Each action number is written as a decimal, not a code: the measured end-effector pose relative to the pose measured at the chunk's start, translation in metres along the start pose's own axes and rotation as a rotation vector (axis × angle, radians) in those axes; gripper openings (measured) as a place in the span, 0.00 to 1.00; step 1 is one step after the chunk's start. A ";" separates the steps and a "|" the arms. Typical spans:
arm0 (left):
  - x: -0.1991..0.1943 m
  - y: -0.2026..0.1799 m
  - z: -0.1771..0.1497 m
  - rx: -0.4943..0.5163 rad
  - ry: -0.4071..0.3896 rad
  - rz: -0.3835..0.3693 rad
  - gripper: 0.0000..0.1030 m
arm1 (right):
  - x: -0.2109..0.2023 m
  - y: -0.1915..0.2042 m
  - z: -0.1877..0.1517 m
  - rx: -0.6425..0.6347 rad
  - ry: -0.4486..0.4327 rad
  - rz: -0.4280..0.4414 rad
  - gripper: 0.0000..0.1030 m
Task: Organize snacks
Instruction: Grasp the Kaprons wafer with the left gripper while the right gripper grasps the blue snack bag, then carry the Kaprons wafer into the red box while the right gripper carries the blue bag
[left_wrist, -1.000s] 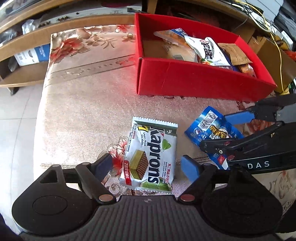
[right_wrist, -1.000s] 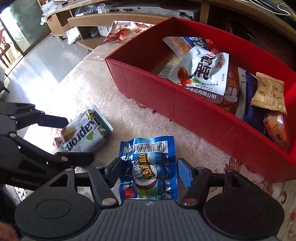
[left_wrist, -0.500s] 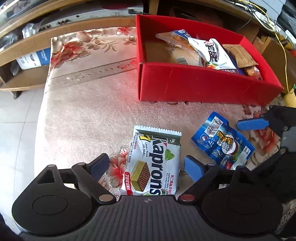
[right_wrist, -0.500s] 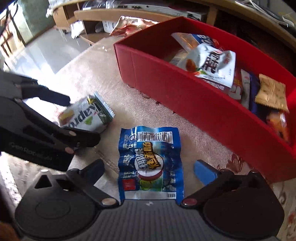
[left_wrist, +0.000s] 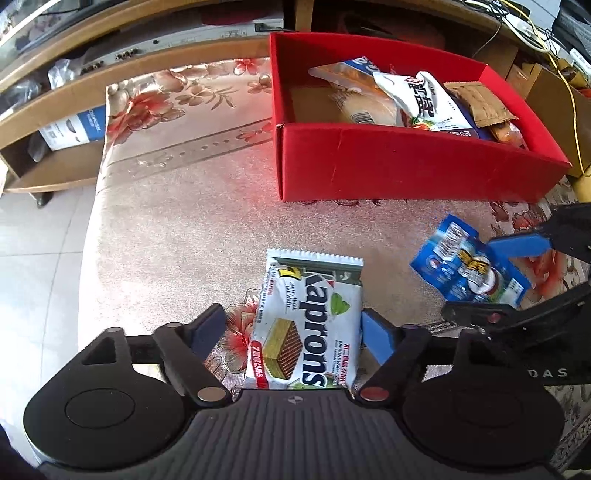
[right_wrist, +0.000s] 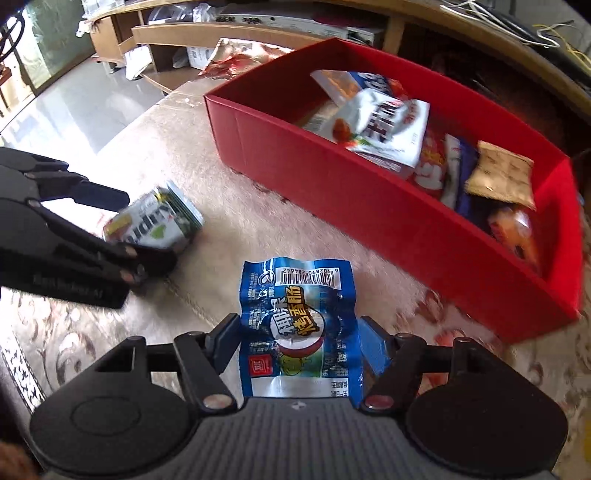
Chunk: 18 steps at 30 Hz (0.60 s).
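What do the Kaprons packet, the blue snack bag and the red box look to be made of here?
Kaprons packet: glossy printed plastic film, going by its sheen and crimped, serrated end seal. Blue snack bag: thin shiny plastic film; it crinkles and catches glare. Red box: matte red cardboard, probably paper-covered, with crisp folded corners, scuff lines and a plain brown floor inside.

You have a plain red cardboard box (left_wrist: 406, 166) on the table's shiny beige cloth (left_wrist: 177, 229), patterned with red and pink flowers. The flat white wafer packet (left_wrist: 306, 325) carries dark-blue lettering, green leaves and a brown-and-yellow wafer picture. The crinkled blue foil pouch (right_wrist: 297, 325) shows yellow characters, a white barcode and a small red square. Your jaws' pads are blue on black frames.
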<state>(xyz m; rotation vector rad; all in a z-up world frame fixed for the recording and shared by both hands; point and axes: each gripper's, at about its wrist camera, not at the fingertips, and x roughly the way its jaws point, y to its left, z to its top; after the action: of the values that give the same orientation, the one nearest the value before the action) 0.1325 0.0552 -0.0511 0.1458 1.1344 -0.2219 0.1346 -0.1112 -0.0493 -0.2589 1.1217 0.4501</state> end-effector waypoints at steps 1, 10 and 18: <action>-0.002 0.000 0.000 -0.006 -0.003 -0.011 0.66 | -0.002 -0.001 -0.002 0.011 -0.006 -0.003 0.64; -0.005 -0.011 -0.004 -0.004 -0.005 -0.038 0.63 | -0.023 -0.007 -0.023 0.082 -0.047 -0.007 0.64; -0.016 -0.031 -0.004 -0.013 -0.033 -0.071 0.63 | -0.036 -0.013 -0.026 0.119 -0.087 -0.033 0.64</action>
<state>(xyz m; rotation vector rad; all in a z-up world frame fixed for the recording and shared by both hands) 0.1149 0.0281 -0.0381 0.0900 1.1086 -0.2789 0.1072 -0.1416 -0.0280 -0.1524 1.0533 0.3608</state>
